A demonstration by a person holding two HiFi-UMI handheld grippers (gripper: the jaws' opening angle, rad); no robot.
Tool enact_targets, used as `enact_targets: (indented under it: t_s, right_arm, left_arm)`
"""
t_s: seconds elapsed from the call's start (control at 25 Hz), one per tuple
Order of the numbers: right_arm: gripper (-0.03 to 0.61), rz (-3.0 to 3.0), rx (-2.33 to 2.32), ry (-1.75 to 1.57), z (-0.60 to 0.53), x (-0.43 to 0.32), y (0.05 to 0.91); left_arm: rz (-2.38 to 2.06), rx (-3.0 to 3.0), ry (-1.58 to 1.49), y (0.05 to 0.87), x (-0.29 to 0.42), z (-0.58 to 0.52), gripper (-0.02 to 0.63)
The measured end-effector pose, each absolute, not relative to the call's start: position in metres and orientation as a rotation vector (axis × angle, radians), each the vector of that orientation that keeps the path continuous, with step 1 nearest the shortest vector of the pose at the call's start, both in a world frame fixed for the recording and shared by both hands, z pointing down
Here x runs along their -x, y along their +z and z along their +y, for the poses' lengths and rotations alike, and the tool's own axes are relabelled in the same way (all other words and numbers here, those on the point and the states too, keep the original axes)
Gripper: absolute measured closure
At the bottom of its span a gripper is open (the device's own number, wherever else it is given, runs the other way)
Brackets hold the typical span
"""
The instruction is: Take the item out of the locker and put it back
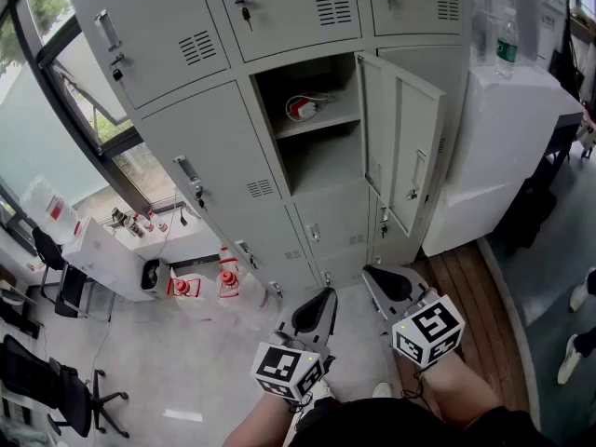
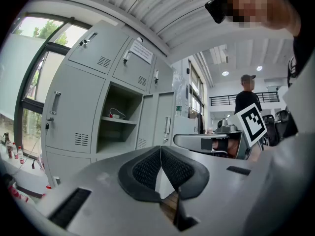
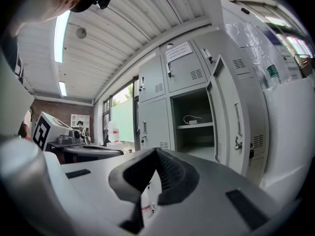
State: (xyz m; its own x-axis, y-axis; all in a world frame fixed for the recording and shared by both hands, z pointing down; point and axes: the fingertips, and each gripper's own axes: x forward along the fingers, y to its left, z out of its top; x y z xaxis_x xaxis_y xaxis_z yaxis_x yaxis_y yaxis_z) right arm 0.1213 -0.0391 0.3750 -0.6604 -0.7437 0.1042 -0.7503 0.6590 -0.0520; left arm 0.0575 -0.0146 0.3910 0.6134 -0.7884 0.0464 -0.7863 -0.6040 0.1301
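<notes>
The left gripper [image 1: 321,296] and right gripper [image 1: 372,276] hang low with jaws fully closed and empty, as the corded item [image 1: 300,108] lies at 12 o'clock on the upper shelf [image 1: 321,124] of the open locker [image 1: 321,161], not yet approached.

The item [image 1: 301,108] — small, white and red, with a looped white cable — lies on the upper shelf [image 1: 328,122] of the open grey locker [image 1: 321,161], upper middle of the head view. Its door [image 1: 402,142] stands swung out to the right.
</notes>
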Motion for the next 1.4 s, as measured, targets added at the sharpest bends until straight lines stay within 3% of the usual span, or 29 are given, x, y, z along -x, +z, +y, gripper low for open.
enact_targets:
  t_s: [0.56,1.4]
  right_arm:
    - [0.526,-2.802,-1.269,0.138,-0.053,-0.097,0.373]
    - [0.526,-2.751,-1.390,0.095,-0.116,-0.006,0.363]
  left_arm:
    - [-1.292,-2.722,-0.015,0.393,-0.038,-0.023,0.597]
    - [-1.185,-2.777,-0.027,0.391,0.057,-0.075,0.597]
